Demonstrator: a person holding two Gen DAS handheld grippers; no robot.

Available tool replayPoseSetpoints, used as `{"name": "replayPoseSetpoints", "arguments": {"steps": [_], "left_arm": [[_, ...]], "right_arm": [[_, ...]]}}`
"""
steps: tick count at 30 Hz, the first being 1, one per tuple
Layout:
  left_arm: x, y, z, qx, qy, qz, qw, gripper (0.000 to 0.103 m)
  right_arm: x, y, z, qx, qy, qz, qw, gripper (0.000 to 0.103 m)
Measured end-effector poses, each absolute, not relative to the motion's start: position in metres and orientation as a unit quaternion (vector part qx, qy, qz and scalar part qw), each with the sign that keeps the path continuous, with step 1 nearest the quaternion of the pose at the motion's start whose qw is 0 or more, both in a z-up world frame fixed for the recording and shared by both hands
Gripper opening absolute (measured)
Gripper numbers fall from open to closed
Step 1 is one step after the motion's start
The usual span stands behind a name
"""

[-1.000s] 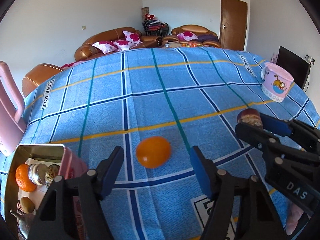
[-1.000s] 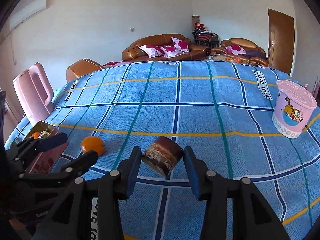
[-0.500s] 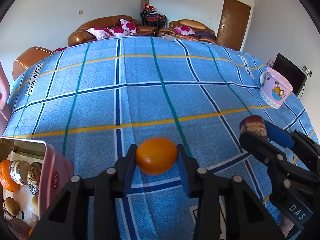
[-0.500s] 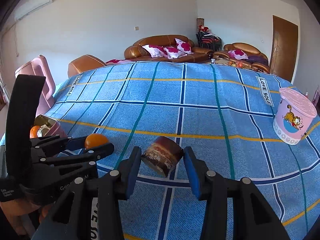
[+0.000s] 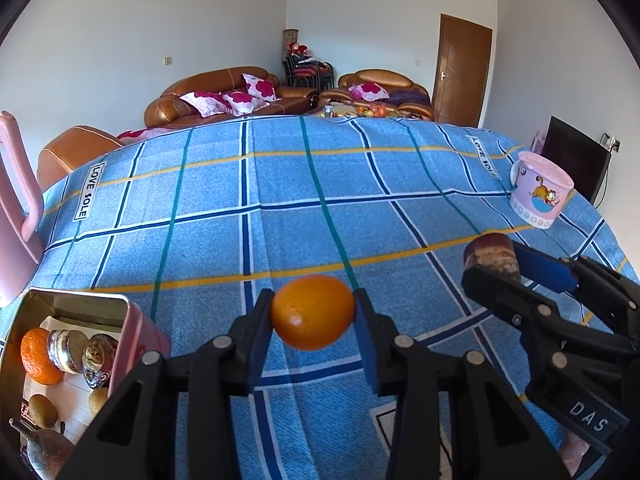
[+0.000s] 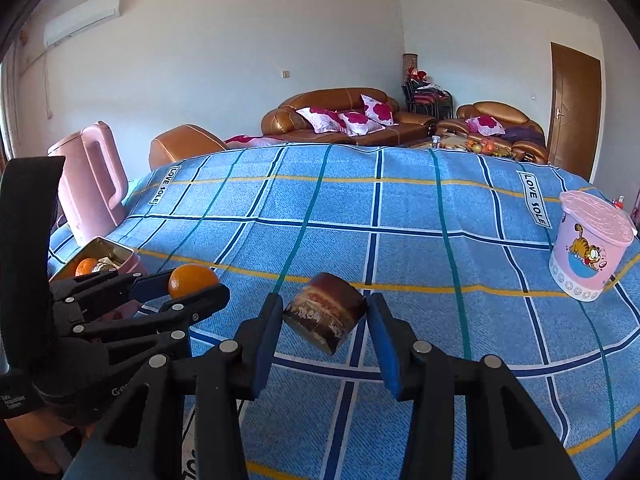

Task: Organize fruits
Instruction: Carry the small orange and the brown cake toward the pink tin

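Wide bare blue cloth (image 5: 360, 208) ahead; pink tin (image 5: 136, 332) left, lidded tub (image 5: 540, 196) far right.

A second ago the left gripper (image 5: 313, 312) stood wide open with the orange (image 5: 313, 311) lying on the blue checked cloth (image 5: 280, 232) between its fingers. The jaws have since closed and both pads now press the orange's sides. The orange has risen slightly off the cloth, right of the pink tin (image 5: 132, 332).
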State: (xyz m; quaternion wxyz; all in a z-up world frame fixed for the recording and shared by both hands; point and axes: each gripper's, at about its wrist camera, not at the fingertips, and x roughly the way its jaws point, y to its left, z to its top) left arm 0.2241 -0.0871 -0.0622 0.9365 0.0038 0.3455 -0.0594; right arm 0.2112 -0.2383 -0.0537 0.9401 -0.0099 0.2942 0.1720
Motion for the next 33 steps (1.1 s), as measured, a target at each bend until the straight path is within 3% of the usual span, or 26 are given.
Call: {"name": "replayPoseSetpoints", "arguments": {"steps": [33], "left_arm": [[0.195, -0.085, -0.047, 0.007, 0.278, -0.044, 0.959, 0.041]], "right_arm": [[0.186, -0.242, -0.043, -0.014, 0.225, 0.177, 0.958, 0.046]]}}
